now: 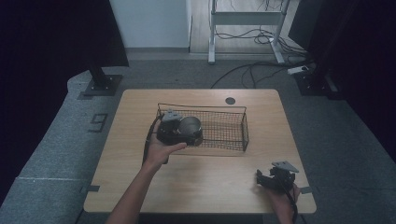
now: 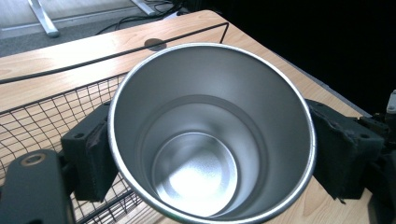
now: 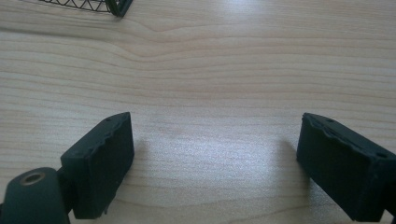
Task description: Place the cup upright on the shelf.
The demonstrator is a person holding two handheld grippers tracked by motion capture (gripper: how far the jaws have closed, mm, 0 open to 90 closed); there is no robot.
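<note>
The right gripper (image 1: 266,178) rests low at the near right corner of the wooden table (image 1: 201,179). Its jaws are wide apart and hold nothing. Farther away, the left gripper (image 1: 187,135) squeezes a shiny metal cup (image 2: 210,135), one black jaw on each side. The cup is at the left end of the wire basket (image 1: 229,128).
</note>
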